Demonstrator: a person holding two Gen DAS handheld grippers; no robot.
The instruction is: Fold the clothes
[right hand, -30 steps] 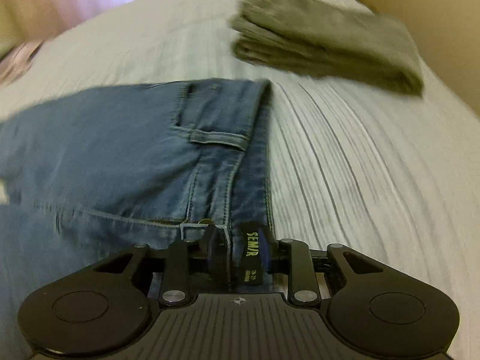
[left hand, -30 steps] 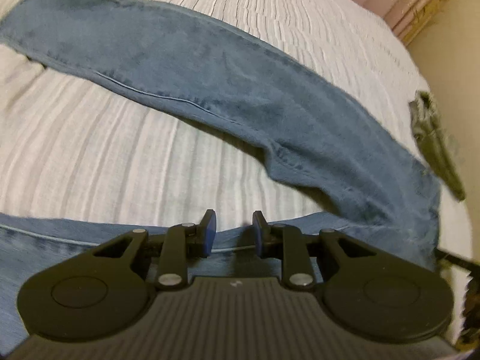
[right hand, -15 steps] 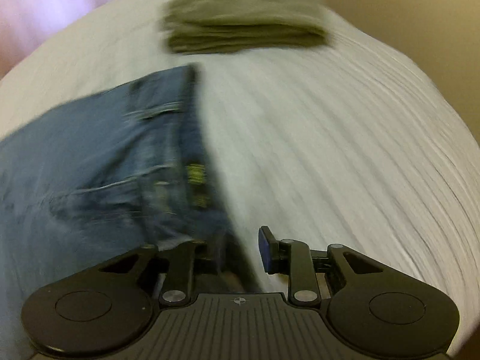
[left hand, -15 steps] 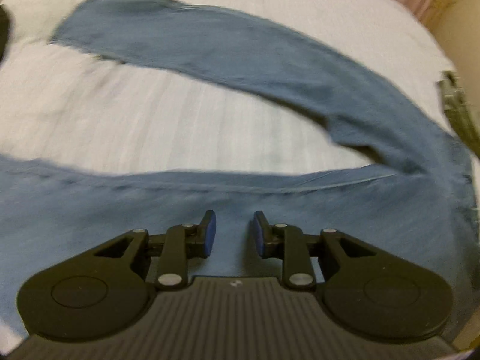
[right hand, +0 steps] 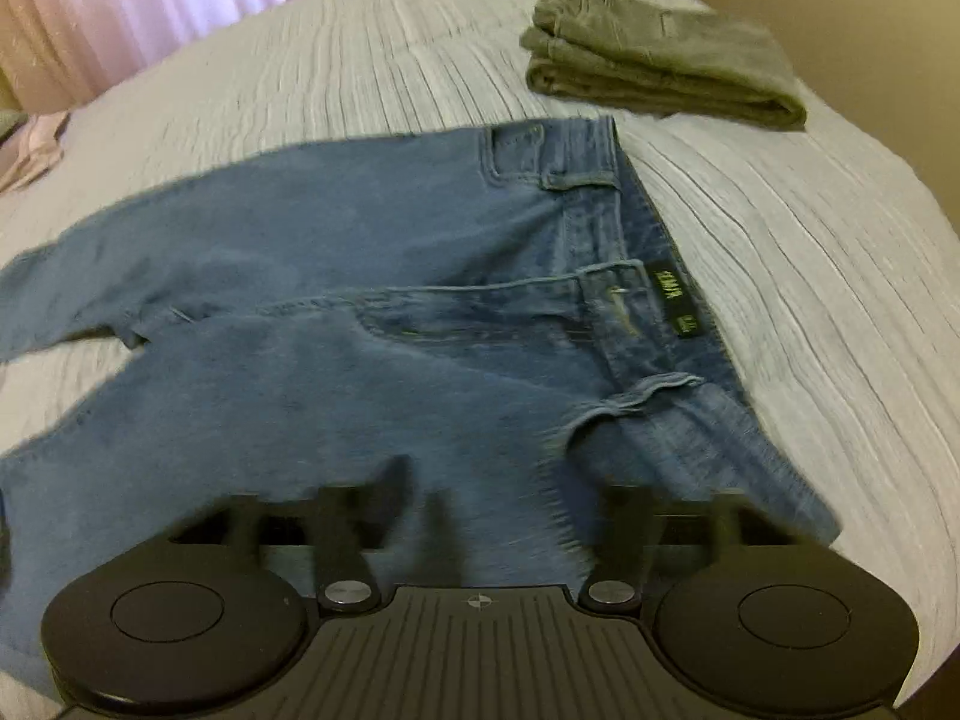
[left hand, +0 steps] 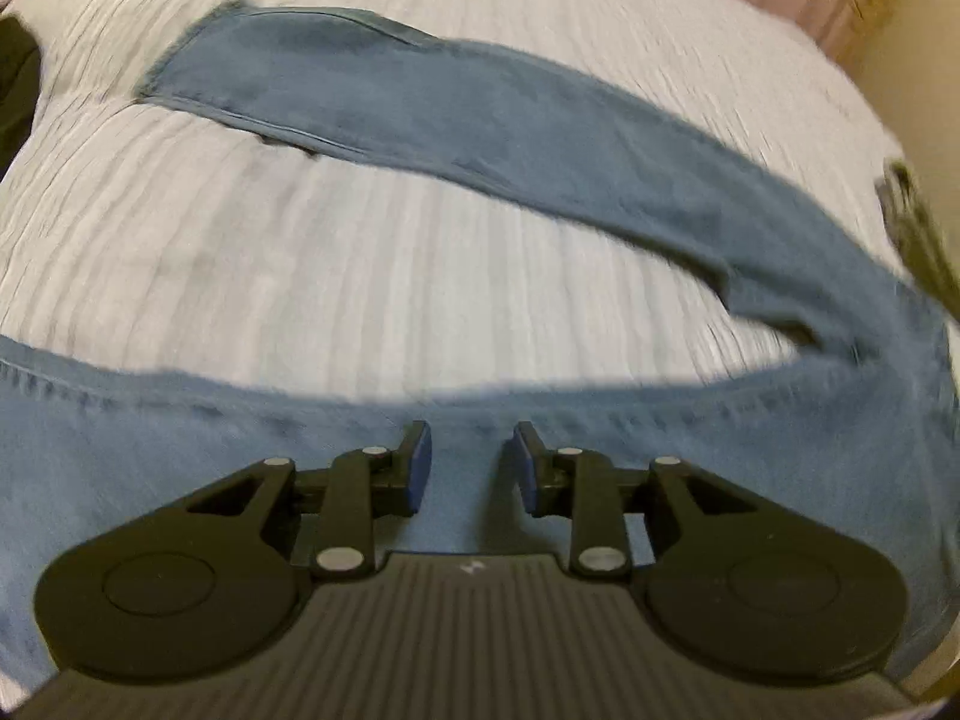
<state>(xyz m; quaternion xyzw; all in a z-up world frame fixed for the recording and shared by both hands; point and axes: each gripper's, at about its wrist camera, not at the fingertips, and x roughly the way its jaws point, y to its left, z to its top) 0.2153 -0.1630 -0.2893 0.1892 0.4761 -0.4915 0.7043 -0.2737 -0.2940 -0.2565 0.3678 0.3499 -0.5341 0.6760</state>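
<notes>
Blue jeans lie spread flat on the bed. In the left wrist view, the near leg point(left hand: 240, 456) runs under my left gripper point(left hand: 471, 462), which hovers open just above the denim with nothing between its blue pads. The far leg point(left hand: 480, 114) stretches from upper left down to the crotch at the right. In the right wrist view, the waistband point(right hand: 654, 276) with its dark label faces right. My right gripper point(right hand: 510, 510) is blurred low over the seat of the jeans, its fingers apart and holding nothing.
A folded olive garment point(right hand: 660, 72) sits on the ribbed white bedcover point(right hand: 810, 300) just beyond the waistband. A pink cloth point(right hand: 36, 144) lies at the far left bed edge, with curtains behind. A dark item point(left hand: 15, 90) shows at the left edge.
My right gripper let go of the waistband, opened and drew back, leaving the jeans flat. My left gripper stayed open and shifted back over the near leg.
</notes>
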